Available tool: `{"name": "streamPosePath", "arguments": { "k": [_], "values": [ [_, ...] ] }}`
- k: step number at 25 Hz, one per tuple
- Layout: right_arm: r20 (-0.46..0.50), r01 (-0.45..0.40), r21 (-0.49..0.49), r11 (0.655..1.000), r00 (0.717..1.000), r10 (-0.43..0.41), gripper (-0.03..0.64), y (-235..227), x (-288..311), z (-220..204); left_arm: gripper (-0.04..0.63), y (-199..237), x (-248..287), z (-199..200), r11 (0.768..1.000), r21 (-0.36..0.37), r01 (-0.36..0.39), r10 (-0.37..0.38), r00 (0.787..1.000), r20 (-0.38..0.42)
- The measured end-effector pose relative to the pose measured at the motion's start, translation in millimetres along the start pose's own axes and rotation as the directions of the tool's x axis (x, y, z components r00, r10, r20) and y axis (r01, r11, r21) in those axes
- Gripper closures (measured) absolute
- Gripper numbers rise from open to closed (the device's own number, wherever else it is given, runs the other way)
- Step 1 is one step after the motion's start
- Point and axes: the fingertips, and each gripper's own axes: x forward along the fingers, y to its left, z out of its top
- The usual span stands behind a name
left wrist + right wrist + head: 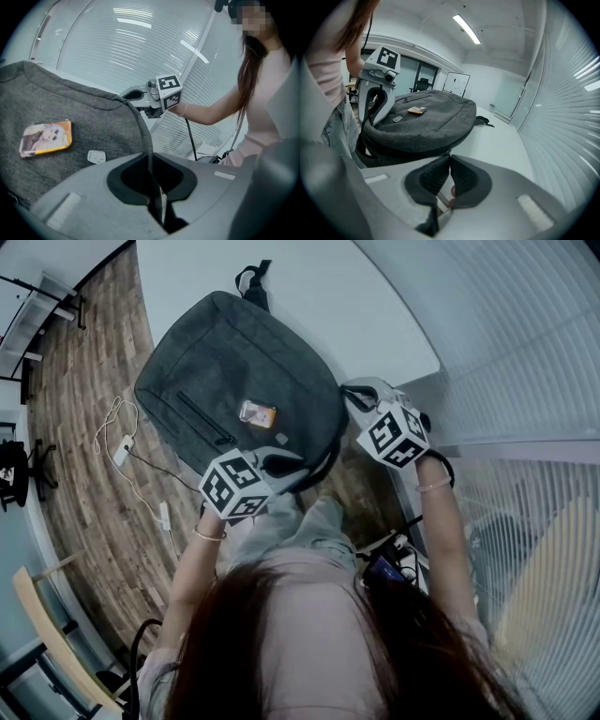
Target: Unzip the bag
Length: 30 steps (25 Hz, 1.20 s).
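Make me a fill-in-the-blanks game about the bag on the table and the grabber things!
The gray bag lies on a ___ table. The left gripper is shut on the edge of the ___. The floor is made of ___.
Missing words: white; bag; wood.

Both arms are reaching forward to the near edge of the counter (pixel 375 324), left forearm (pixel 192 563) and right forearm (pixel 448 531) extended. The left gripper (pixel 151 161) is clamping its fingers (pixel 122 180) on the bag's strap (pixel 146 140). The right gripper (pixel 449 159) is pressing its fingers (pixel 433 176) together on the zipper pull (pixel 449 152).
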Motion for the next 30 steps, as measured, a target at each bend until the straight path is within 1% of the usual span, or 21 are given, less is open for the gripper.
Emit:
{"name": "streamPosePath", "arguments": {
  "k": [4, 15, 25, 30],
  "values": [
    [-0.011, 0.034, -0.004, 0.999, 0.999, -0.034, 0.604, -6, 5, 2, 0.557, -1, -1, 0, 1.0, 0.001, 0.007, -0.007, 1.0, -0.002],
    [-0.034, 0.062, -0.019, 0.998, 0.997, -0.063, 0.604, -24, 19, 9, 0.558, -1, 0, 0, 1.0, 0.006, 0.01, -0.01, 1.0, -0.011],
    [-0.052, 0.072, -0.035, 0.997, 0.996, -0.073, 0.603, -33, 30, 13, 0.56, -1, 1, 0, 1.0, 0.002, 0.023, -0.023, 1.0, -0.017],
    [-0.067, 0.052, -0.055, 0.997, 0.996, -0.056, 0.601, -38, 37, 14, 0.56, 1, 2, -1, 0.999, -0.001, 0.032, -0.032, 0.999, -0.021]
  ]
}}
